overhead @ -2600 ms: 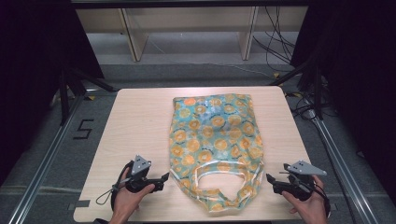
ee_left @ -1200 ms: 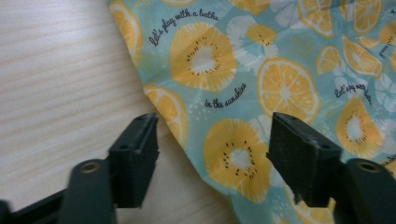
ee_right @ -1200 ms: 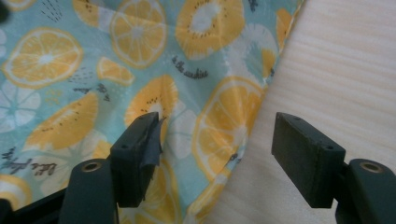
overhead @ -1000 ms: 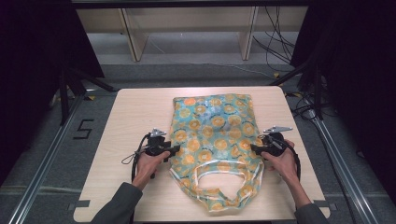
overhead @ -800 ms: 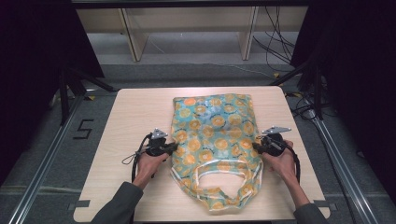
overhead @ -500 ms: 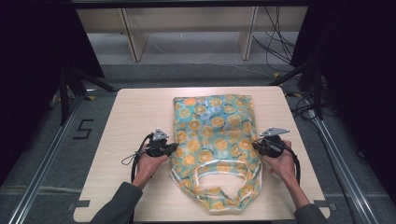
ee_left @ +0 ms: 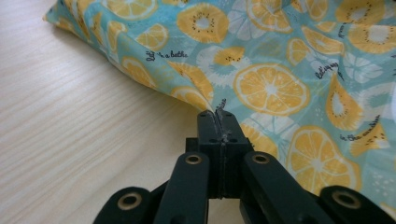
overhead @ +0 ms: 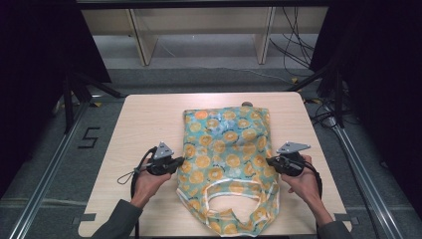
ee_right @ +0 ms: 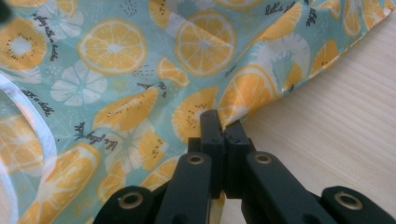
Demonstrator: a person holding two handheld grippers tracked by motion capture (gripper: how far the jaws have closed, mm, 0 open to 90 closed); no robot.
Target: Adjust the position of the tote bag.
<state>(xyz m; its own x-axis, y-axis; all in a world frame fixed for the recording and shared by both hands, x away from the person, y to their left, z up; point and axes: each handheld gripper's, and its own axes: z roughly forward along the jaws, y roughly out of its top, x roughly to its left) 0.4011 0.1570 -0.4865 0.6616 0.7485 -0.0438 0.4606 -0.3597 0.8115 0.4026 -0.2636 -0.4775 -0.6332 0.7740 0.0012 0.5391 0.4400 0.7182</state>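
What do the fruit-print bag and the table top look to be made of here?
Fruit-print bag: thin, soft, slightly glossy sheet, probably plastic film or coated fabric; it puckers into fine folds where the left gripper and right gripper pinch its edges. Table top: pale wood or wood-look laminate, matte, with straight grain lines.

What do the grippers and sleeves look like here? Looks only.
Both the left gripper and the right gripper are black, each topped by a grey three-cornered plate. Their jaws are matte black with brass-coloured rivets at the linkages. A black cable loops from the left one. The person wears dark grey-green sleeves.
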